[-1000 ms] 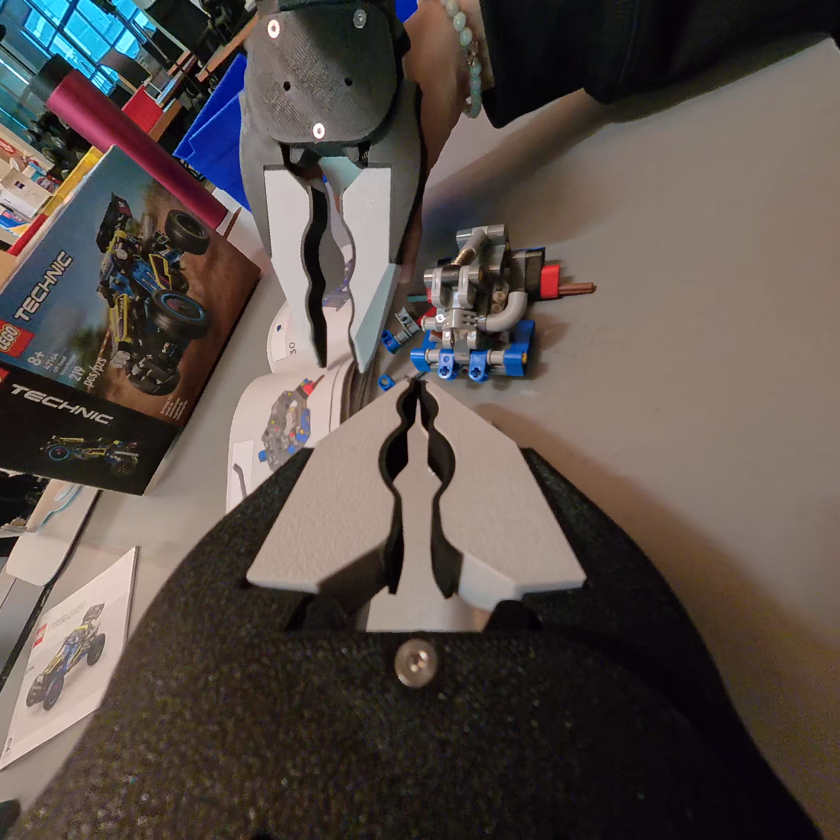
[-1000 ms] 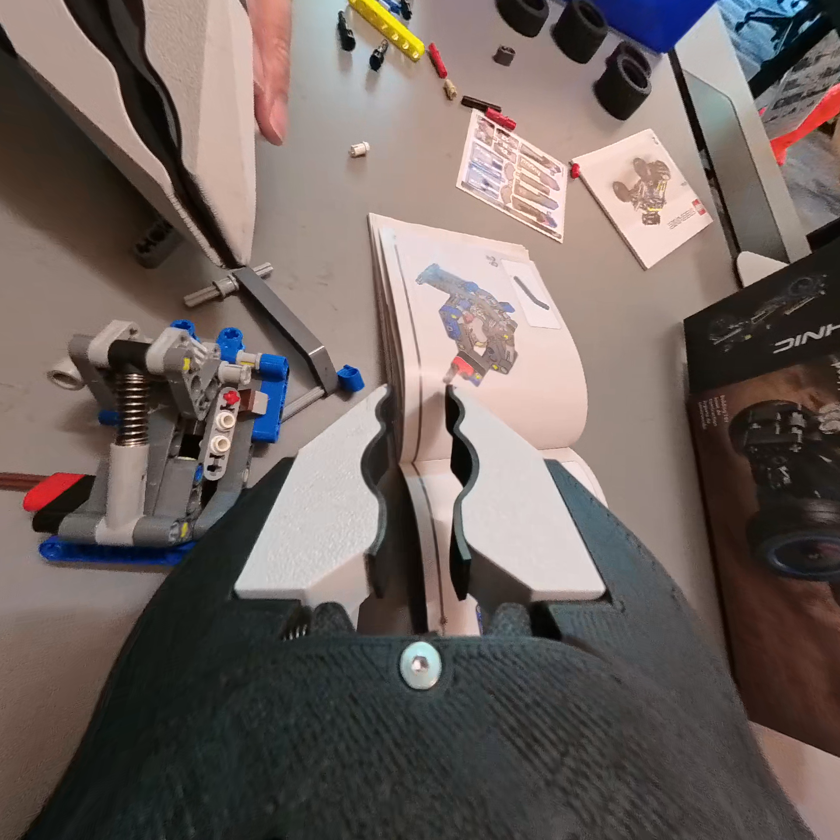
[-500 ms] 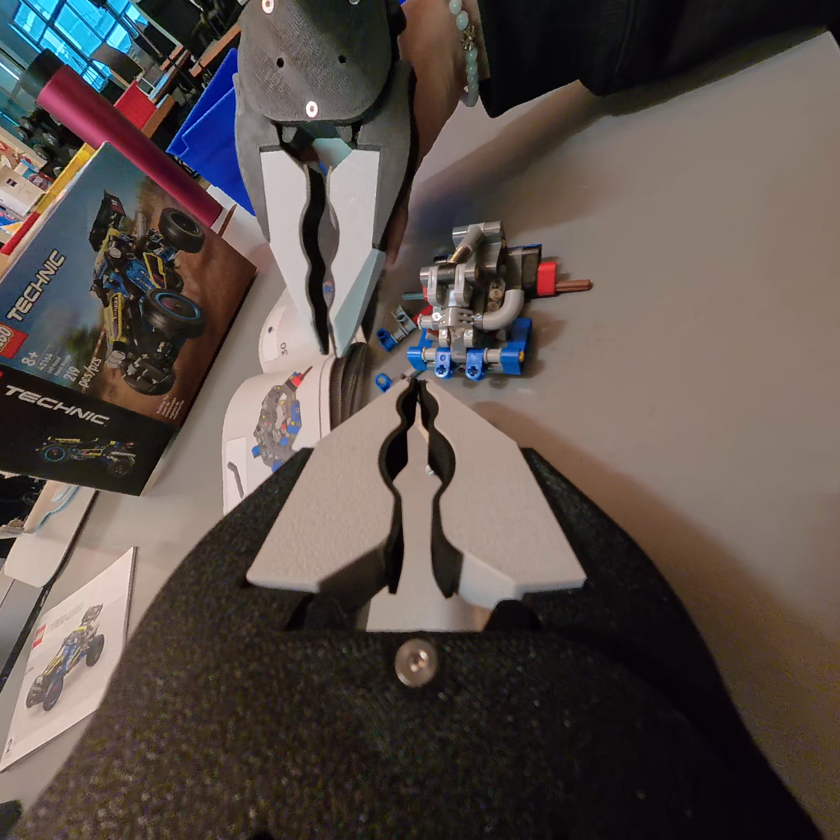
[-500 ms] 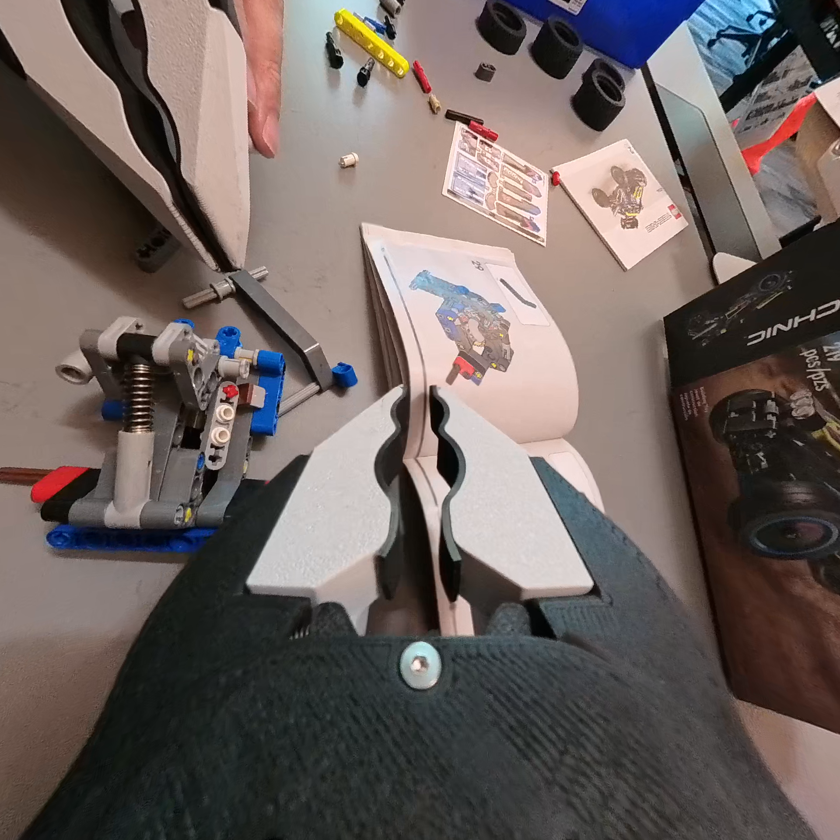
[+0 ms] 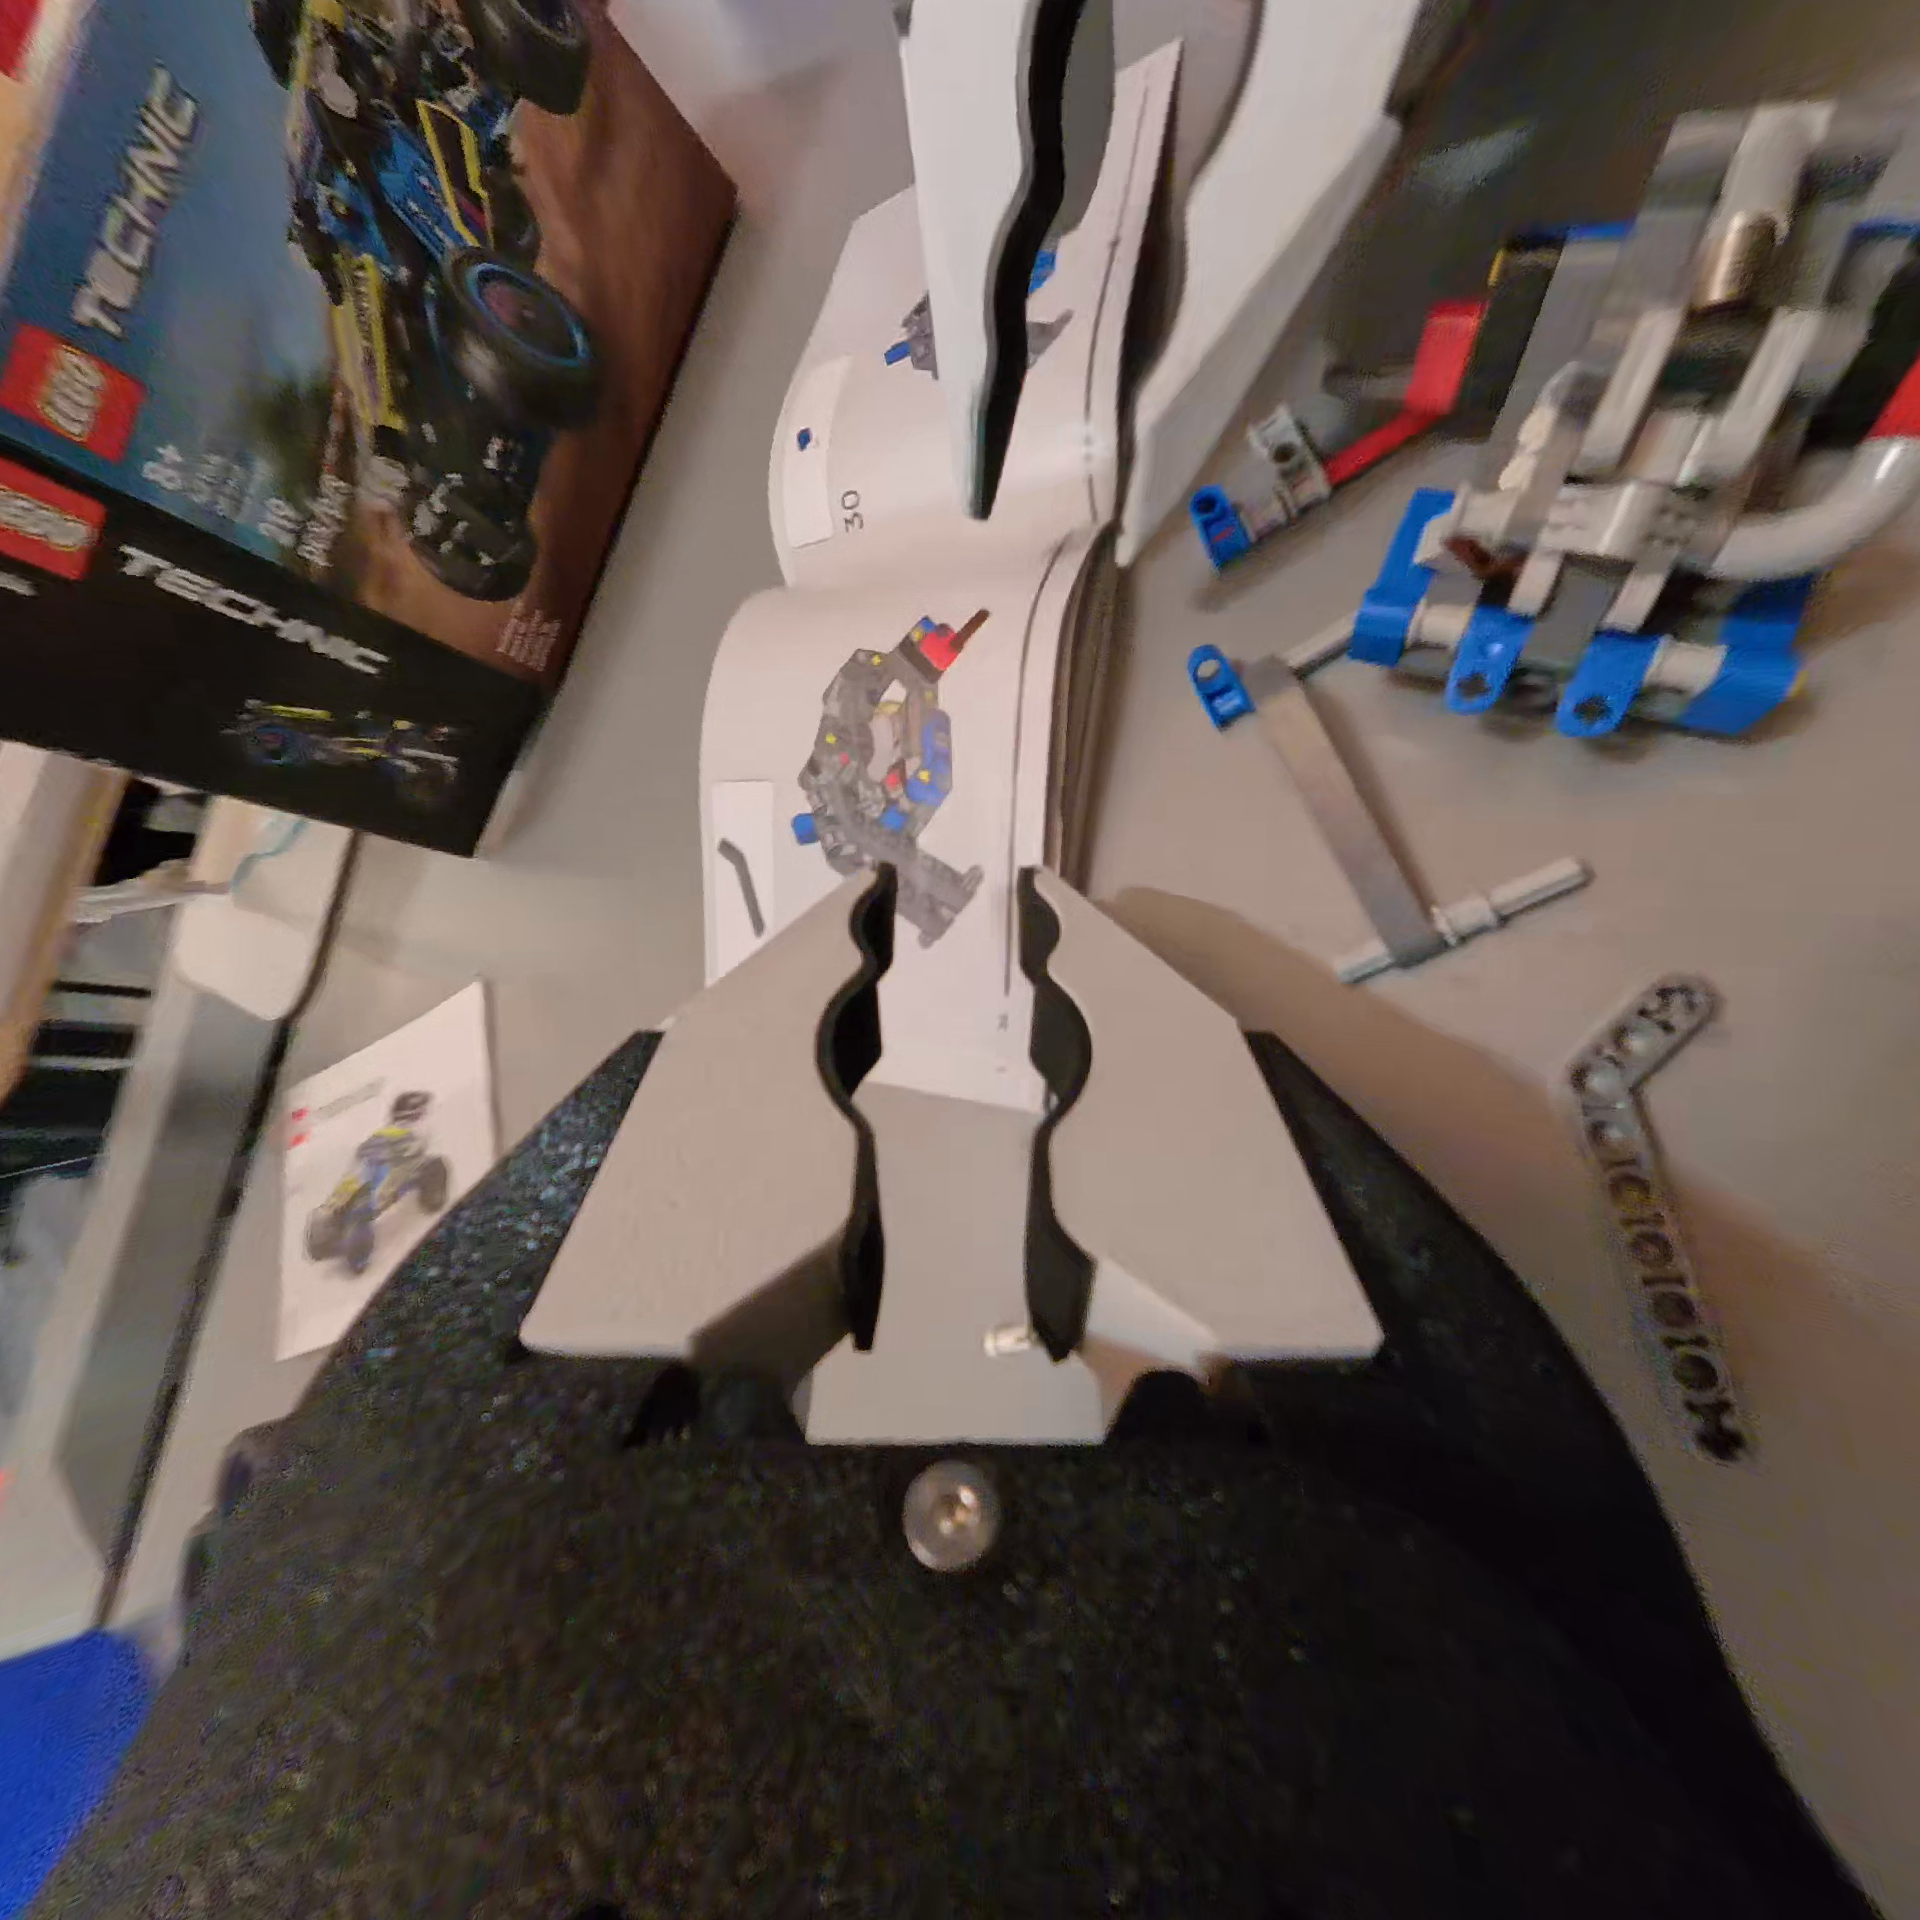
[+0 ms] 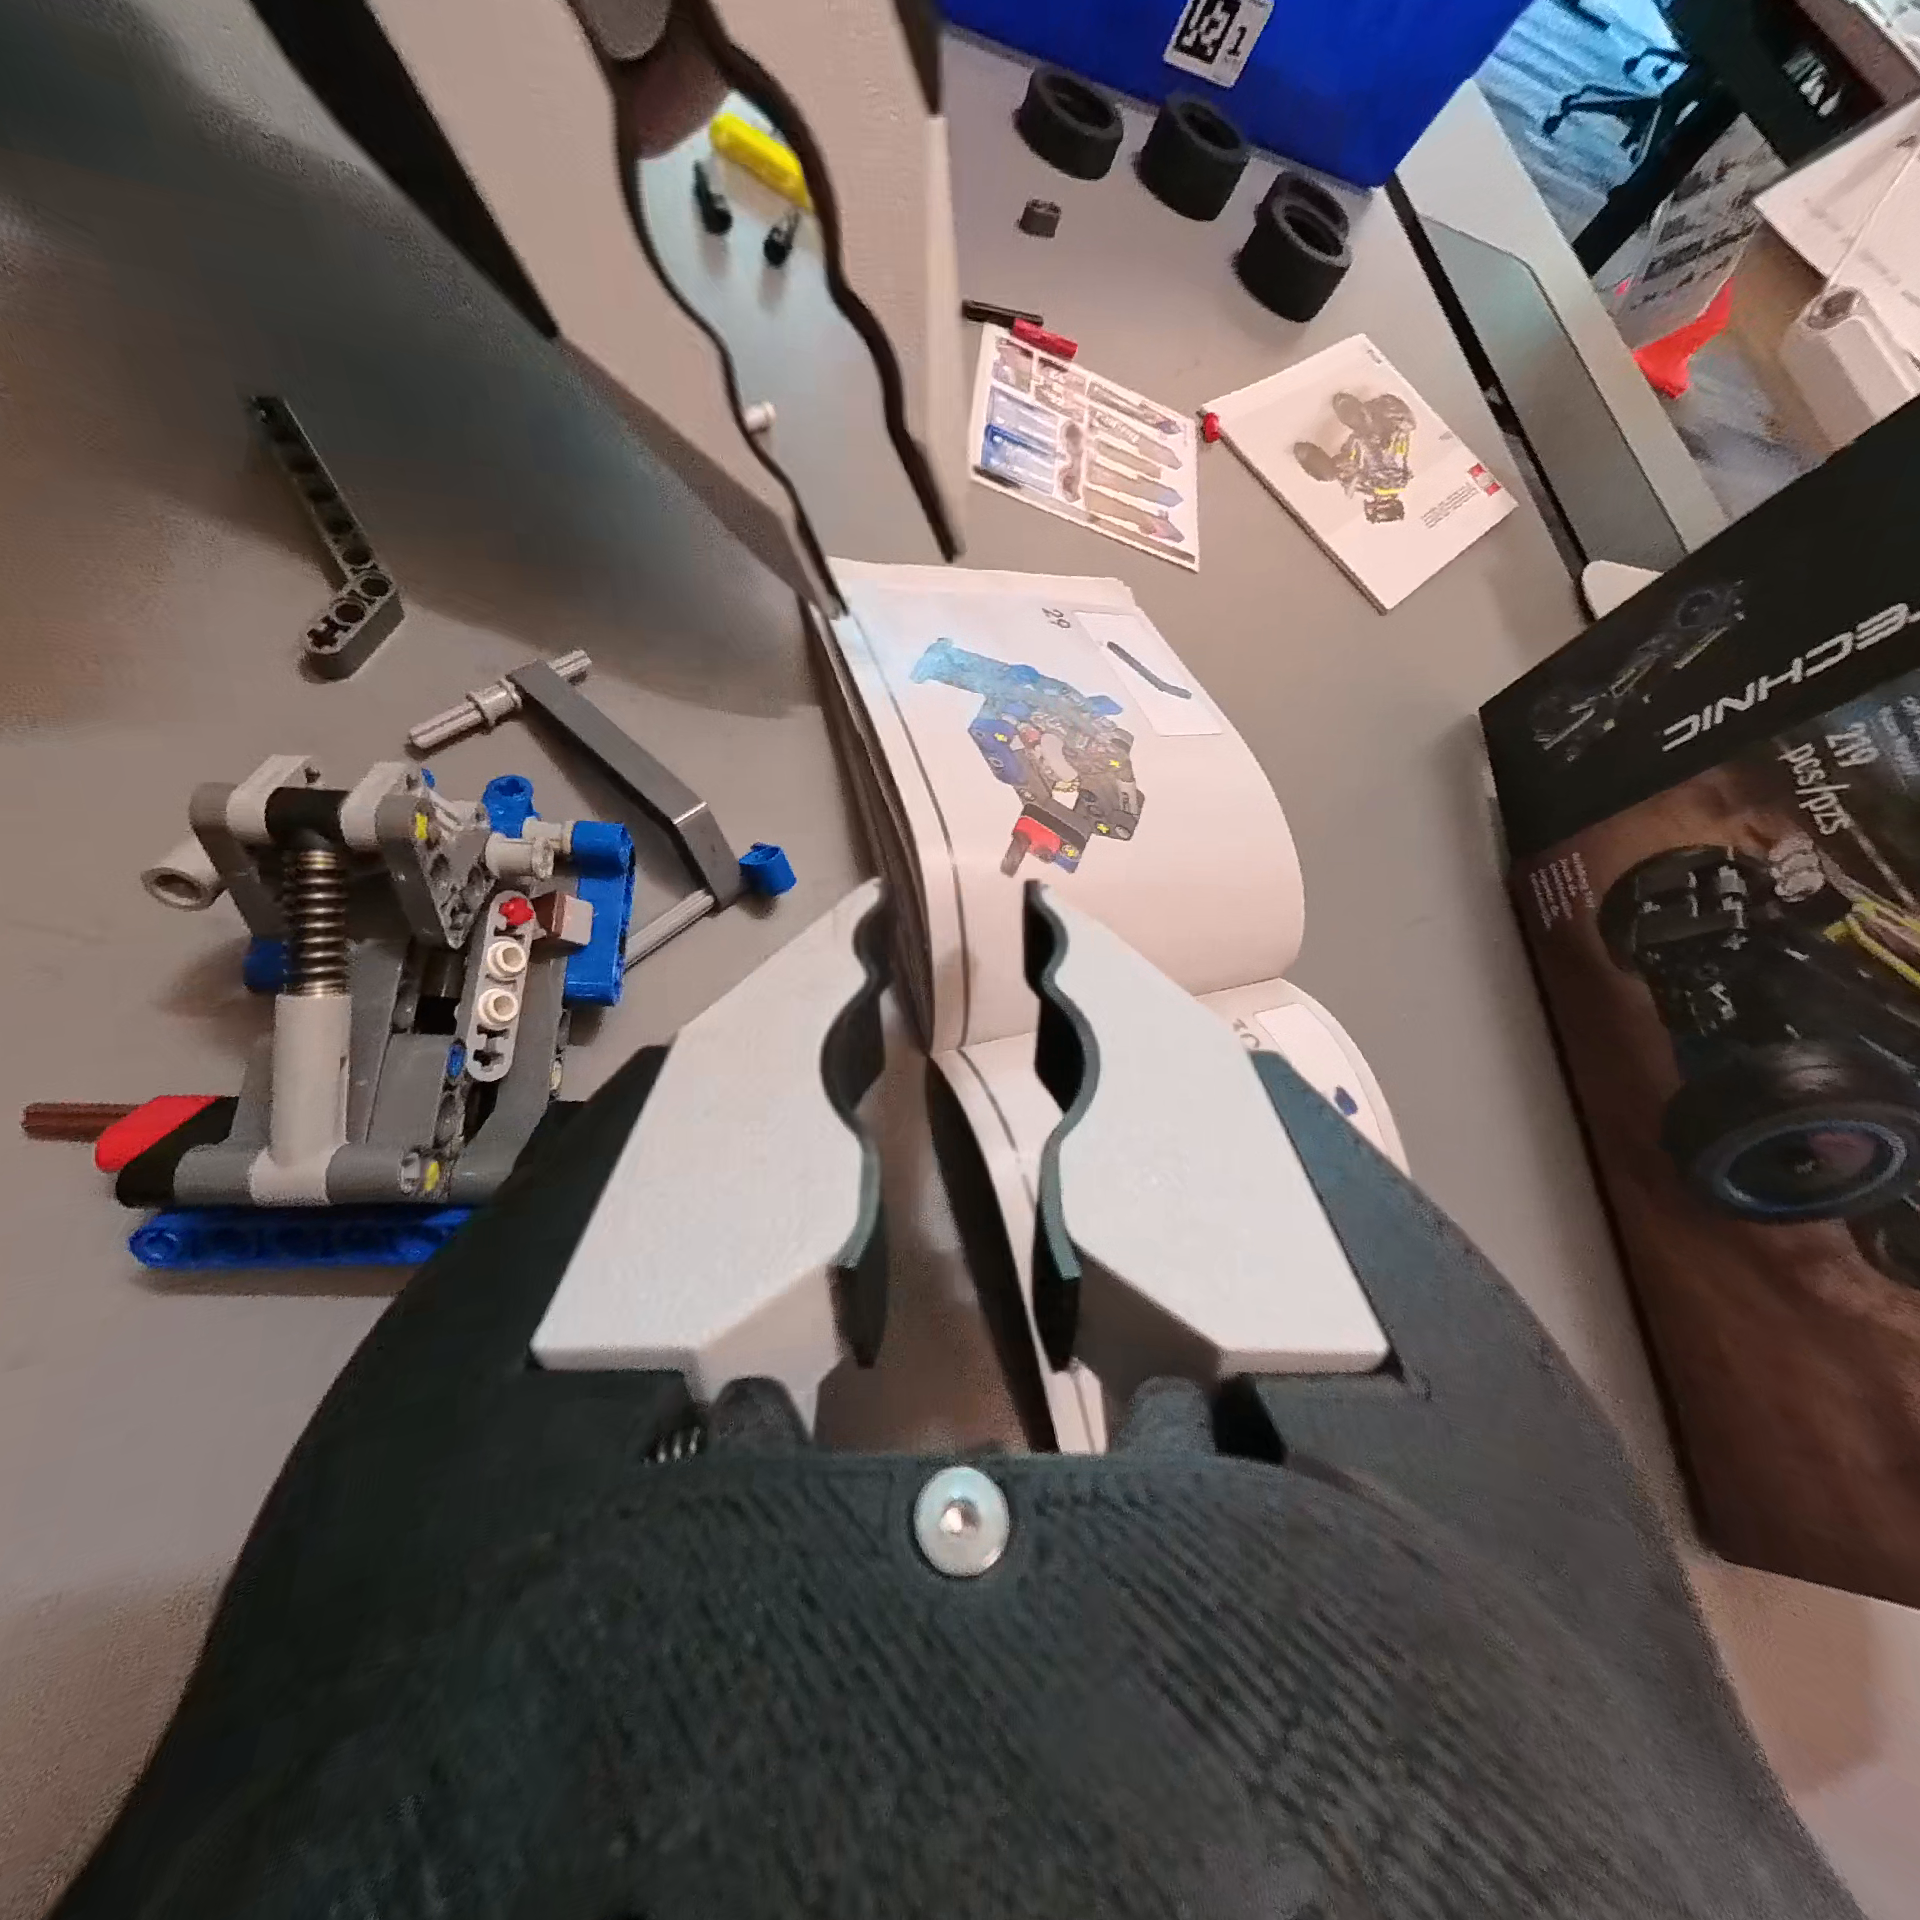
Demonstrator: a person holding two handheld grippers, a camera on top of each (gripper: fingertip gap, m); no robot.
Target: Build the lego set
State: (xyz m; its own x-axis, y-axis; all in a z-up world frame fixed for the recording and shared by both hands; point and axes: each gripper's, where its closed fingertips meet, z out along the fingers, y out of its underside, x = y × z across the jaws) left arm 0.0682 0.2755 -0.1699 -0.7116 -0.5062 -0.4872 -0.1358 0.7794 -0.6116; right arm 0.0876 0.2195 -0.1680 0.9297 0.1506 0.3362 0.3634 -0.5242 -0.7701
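Grey-fingered left gripper (image 5: 956, 883) & right gripper (image 6: 951, 894) both part-open, holding nothing, over instruction booklet (image 6: 1174, 831).

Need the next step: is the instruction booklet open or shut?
Open: the instruction booklet lies spread on the table, pages curling up, a build diagram showing.

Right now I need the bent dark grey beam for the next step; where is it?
In the right wrist view the bent grey beam lies flat on the table at far left, beyond the partly built model and left of the open instruction booklet.
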